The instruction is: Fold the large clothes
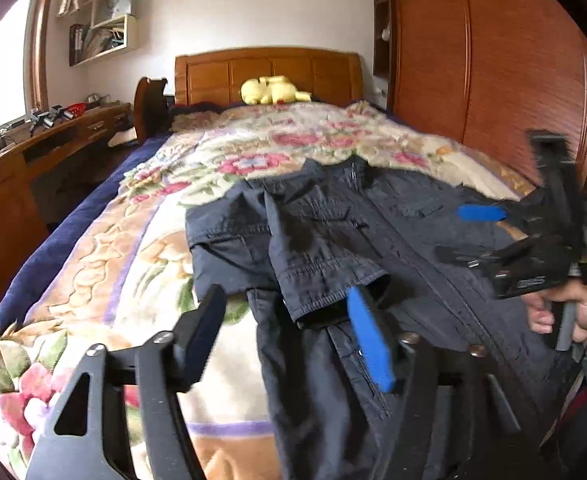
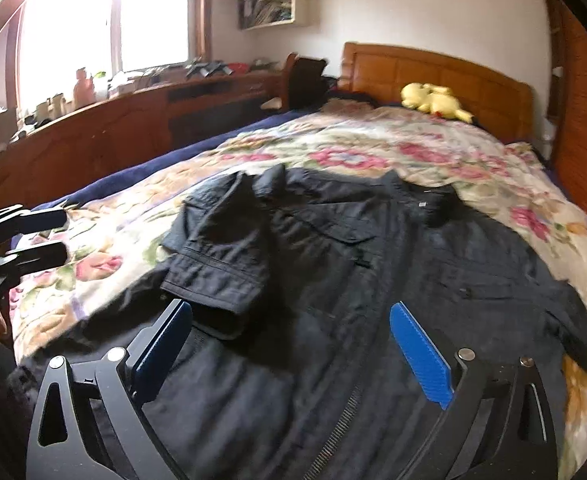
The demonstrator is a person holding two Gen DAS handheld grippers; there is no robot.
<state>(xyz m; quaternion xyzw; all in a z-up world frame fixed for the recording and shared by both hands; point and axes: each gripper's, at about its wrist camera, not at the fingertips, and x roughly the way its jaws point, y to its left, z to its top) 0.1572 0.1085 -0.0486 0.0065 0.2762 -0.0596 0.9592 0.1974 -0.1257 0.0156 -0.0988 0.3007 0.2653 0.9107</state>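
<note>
On floral blanket point(image 2: 373, 148), dark jacket point(image 2: 333, 264) with sleeve point(image 2: 221, 256) folded inward, yellow plush point(image 1: 271, 90) by headboard point(image 1: 269, 74), both jaws spread empty.

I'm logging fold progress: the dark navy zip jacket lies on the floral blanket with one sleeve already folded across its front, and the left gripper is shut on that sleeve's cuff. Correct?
Not quite. The left gripper is open, holding nothing; the left wrist view shows its fingers spread beside the cuff. Otherwise right: the dark navy zip jacket lies on the floral blanket, one sleeve folded across its front.
</note>
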